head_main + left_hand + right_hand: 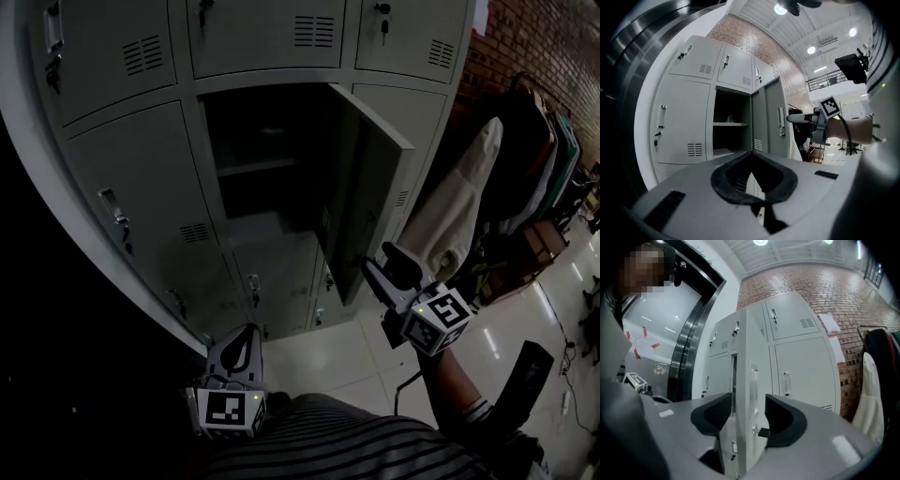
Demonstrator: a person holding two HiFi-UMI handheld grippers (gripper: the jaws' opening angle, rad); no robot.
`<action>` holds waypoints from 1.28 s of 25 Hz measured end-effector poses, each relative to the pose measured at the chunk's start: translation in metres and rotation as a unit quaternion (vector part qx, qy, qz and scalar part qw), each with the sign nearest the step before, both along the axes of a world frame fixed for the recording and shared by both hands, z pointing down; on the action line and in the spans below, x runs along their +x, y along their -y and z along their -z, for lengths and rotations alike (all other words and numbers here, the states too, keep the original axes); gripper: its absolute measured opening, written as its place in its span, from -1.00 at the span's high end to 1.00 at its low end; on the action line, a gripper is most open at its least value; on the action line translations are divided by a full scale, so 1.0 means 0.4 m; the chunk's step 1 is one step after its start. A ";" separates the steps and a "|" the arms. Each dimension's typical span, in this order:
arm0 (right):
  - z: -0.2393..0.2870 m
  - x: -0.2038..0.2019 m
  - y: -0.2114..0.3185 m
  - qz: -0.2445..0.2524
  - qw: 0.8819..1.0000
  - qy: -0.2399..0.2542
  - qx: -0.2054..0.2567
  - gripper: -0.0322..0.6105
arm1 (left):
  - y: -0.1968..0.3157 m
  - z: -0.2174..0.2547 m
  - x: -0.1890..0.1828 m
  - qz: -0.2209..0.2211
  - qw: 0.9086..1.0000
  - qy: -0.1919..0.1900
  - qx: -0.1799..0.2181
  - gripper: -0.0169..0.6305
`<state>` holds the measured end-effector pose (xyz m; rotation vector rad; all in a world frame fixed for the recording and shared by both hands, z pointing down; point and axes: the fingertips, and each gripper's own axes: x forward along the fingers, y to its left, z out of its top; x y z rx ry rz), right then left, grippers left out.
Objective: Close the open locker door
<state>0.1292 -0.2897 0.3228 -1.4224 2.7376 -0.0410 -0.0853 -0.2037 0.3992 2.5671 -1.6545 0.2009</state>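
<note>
The open locker door (pixel 370 187) stands swung out to the right of its dark compartment (pixel 262 169), which has a shelf inside. My right gripper (pixel 382 260) is open at the door's free edge, low on the door. In the right gripper view the door (pixel 746 376) is edge-on and fills most of the gap between the jaws of that gripper (pixel 747 409); I cannot tell whether they touch it. My left gripper (pixel 244 336) hangs low near the floor, shut and empty. Its closed tips (pixel 751 154) point at the open door (pixel 766 117) and the right gripper (pixel 794 117).
Closed grey lockers (pixel 141 197) surround the open one. To the right a clothes rack holds a white garment (pixel 464 220) and dark clothes (pixel 525 159) against a brick wall (pixel 553 47). A dark object (pixel 530 370) and cables lie on the tiled floor.
</note>
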 end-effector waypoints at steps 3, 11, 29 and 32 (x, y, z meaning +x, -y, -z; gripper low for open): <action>-0.009 -0.029 0.015 0.004 1.000 -0.013 -0.002 0.22 | 0.071 0.000 -0.005 -0.024 1.000 -0.001 0.003 0.93; -0.006 -0.129 0.018 0.013 0.999 -0.029 0.016 0.45 | 0.170 0.001 -0.045 -0.033 0.999 -0.002 0.008 0.93; -0.017 -0.513 0.164 0.046 0.998 -0.034 0.000 0.52 | 0.225 -0.020 -0.314 0.089 0.996 0.000 -0.002 0.93; -0.021 -0.560 0.209 0.050 0.998 -0.037 0.000 0.55 | 0.236 -0.021 -0.351 0.101 0.995 0.000 -0.002 0.93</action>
